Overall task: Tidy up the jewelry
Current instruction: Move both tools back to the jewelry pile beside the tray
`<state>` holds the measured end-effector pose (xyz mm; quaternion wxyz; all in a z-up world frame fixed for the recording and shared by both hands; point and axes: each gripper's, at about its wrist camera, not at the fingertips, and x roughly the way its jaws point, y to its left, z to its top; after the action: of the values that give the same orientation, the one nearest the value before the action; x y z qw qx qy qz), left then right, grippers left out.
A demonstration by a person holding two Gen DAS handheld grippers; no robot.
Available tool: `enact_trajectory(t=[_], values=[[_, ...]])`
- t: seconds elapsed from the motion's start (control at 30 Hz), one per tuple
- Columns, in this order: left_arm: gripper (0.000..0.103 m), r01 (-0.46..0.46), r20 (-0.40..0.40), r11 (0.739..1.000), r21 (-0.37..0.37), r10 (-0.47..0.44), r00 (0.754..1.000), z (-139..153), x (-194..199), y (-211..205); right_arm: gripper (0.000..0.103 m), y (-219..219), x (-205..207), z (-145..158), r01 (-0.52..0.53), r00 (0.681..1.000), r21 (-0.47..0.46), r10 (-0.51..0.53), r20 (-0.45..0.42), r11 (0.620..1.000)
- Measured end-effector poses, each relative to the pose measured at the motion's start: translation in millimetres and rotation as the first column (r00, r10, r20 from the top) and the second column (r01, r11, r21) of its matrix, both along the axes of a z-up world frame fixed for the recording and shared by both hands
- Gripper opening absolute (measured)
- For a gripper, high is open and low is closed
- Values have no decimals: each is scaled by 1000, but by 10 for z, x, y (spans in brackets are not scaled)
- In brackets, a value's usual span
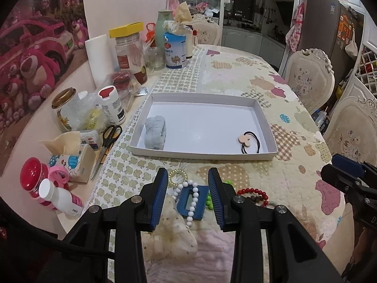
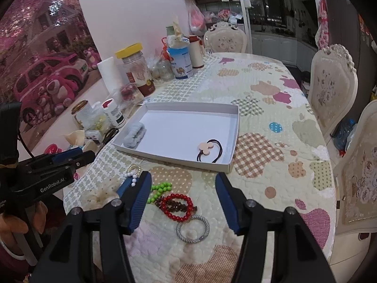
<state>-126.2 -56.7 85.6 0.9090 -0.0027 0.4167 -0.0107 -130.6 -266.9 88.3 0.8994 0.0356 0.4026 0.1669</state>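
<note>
Both tongs, left [image 1: 188,197] and right [image 2: 182,200], gape empty; the left reads "GenRobot.AI".

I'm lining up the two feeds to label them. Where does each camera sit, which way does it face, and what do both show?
Left wrist: on the left gripper, looking down-forward over the white bead bracelet and blue clip; own open fingers, right gripper at right edge.
Right wrist: on the right gripper, above the red bead bracelet and grey hair tie; own open fingers, left gripper at left.
Shared: white tray holding the black hair tie and grey scrunchie.
</note>
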Motion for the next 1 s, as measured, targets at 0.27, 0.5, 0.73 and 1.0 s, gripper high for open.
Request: enact_trajectory(t=[0.27,0.5,0.73,1.0], values=[[24,-4,27,1000,18,3,1000,75,-179,-93,62,16,-176,95,-32,999,1,31,27,1000],[24,-9,35,1000,21,8,999,95,-241,-115,63,21,-270,131,-52,998,4,51,42,999],[24,-17,-18,996,-86,16,1000,98,-201,69,64,33,-263,104,-62,998,1,62,32,998],[24,-101,-96,974,-201,83,992,-11,-96,548,64,-22,-204,-18,-51,999,-2,51,0,999]])
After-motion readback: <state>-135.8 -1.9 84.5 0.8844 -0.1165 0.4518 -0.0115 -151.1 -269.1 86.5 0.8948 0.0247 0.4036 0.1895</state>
